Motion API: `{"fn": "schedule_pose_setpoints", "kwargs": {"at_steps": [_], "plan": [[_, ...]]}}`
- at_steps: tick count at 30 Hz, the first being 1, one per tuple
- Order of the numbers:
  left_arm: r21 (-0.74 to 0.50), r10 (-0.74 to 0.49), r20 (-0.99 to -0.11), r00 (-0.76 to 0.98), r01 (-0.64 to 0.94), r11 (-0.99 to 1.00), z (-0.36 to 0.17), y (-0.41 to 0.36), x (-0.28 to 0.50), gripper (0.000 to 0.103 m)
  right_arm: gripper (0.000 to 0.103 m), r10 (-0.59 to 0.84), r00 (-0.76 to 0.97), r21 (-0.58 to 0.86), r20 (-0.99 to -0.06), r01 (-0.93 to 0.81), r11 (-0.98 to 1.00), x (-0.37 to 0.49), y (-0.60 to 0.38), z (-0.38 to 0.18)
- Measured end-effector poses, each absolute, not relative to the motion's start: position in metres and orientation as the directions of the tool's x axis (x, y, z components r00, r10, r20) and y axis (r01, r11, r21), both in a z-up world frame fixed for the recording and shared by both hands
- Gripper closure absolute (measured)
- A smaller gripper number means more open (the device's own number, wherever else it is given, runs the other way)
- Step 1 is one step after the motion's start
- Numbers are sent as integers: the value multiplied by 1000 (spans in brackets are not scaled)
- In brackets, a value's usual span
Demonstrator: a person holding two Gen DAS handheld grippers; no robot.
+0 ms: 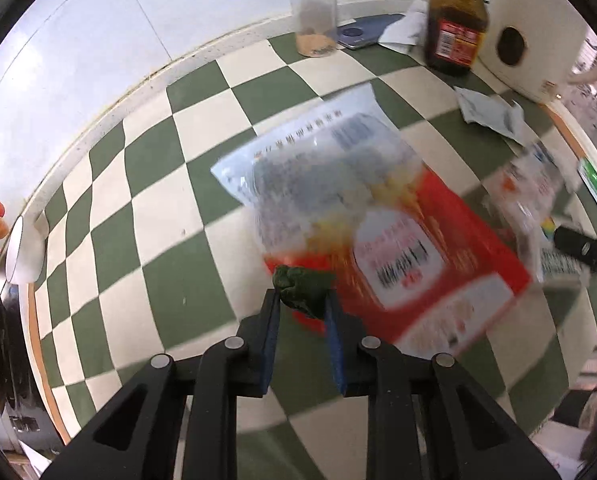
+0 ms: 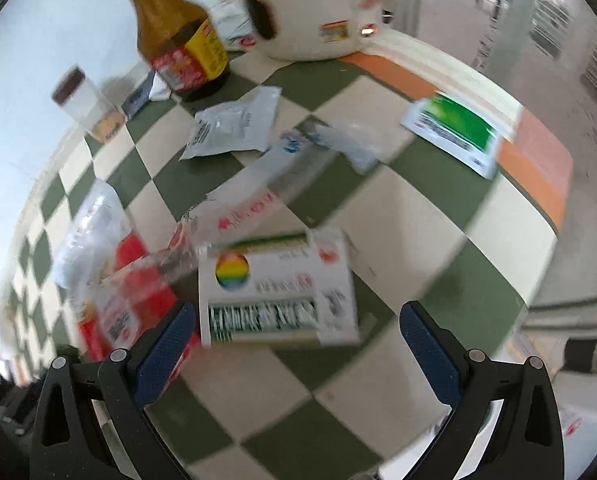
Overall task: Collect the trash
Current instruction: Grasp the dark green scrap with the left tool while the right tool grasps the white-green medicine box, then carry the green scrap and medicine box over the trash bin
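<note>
My left gripper (image 1: 303,299) is shut on a small dark green crumpled wad (image 1: 298,280), held just above a red and clear snack bag (image 1: 382,240) that lies on the green-and-cream checked table (image 1: 158,200). My right gripper (image 2: 298,312) stands wide open over a white carton with a rainbow circle (image 2: 274,292), its fingers on either side and apart from it. The same red bag (image 2: 126,284) lies left of the carton. A clear printed wrapper (image 2: 254,200), a white sachet (image 2: 234,128) and a green-and-white packet (image 2: 454,128) lie further back. Both views are blurred.
A brown sauce bottle (image 1: 454,20), a clear jar with a brown lid (image 1: 312,8) and a white appliance (image 1: 538,32) stand along the back wall. A white bowl (image 1: 22,252) sits at the left edge. The table's orange-trimmed edge (image 2: 538,156) runs along the right.
</note>
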State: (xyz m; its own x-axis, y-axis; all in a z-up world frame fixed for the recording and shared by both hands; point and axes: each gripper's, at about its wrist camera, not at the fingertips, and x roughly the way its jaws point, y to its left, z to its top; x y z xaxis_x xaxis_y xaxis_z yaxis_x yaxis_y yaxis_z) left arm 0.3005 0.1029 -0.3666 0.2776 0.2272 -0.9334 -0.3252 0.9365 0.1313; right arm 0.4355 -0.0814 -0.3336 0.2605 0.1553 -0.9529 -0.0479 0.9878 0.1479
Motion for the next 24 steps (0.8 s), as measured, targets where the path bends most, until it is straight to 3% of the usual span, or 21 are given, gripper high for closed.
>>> {"fn": "schedule_pose_setpoints", "kwargs": {"at_steps": [8,10,24], "plan": [[125,212,-939,271,-307,943,-361,110,326,84,0,79,176,50,-981,-163,985,452,-47,-369],[124,208,-938,277,-292,948,-356,103,331,84,6,74,195,43,-978,-160,986,450,-51,-366],[85,125,-920,370,-123,989,-306,31,322,85,6,157,297,149,-942,-50,988,400,-135,-312]]}}
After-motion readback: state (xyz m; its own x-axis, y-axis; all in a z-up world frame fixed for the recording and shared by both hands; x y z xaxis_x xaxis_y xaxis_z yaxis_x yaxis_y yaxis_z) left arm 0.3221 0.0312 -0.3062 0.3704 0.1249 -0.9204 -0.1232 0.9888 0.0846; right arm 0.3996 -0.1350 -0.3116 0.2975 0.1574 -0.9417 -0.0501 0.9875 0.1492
